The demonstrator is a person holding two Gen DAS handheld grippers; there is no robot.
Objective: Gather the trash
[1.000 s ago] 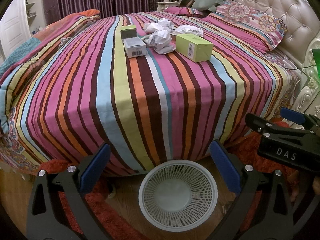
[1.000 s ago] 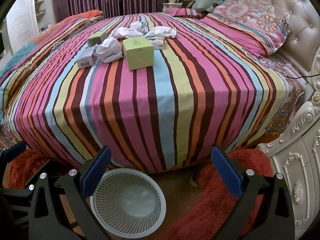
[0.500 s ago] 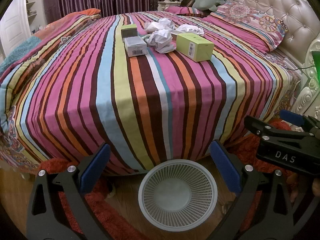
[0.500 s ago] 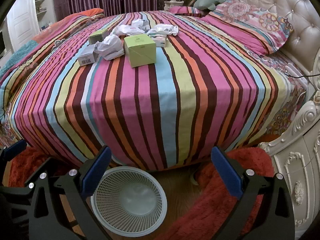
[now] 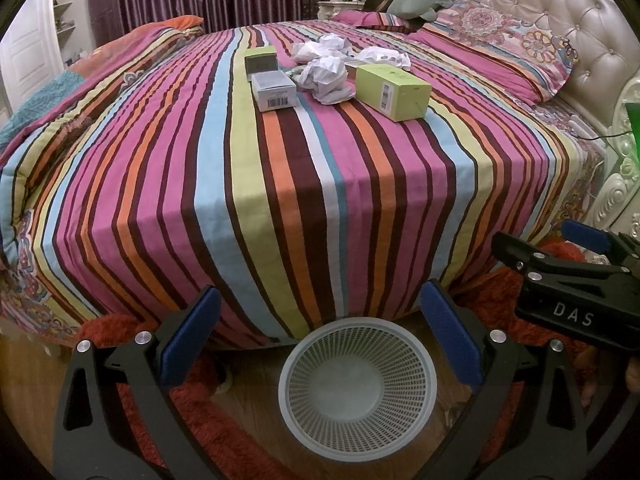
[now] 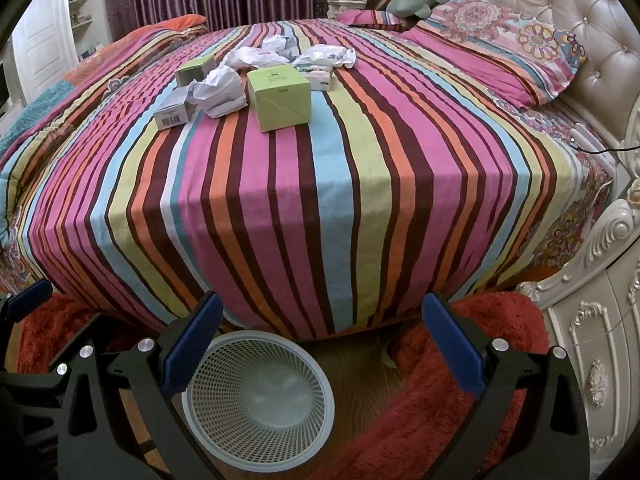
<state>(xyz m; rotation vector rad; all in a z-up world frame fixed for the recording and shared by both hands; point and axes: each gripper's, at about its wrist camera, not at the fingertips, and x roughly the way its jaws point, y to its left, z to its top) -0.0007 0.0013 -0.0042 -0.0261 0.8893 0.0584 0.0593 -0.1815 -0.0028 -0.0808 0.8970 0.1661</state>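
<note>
Both grippers, left [image 5: 320, 340] and right [image 6: 320, 340], hover with jaws wide apart, holding nothing, above the white basket [image 5: 357, 388] on the floor. Boxes [image 5: 393, 90] and crumpled paper [image 5: 326, 76] lie on the striped bed [image 5: 280, 184].

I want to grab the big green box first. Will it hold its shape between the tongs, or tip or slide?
The green box looks like thin cardboard with crisp edges, so probably light and stiff enough, though a hard squeeze might dent it. It sits flat and wide on the soft bedspread, so tipping seems unlikely. Its smooth faces might slip; both tongs are open and far from it.
</note>
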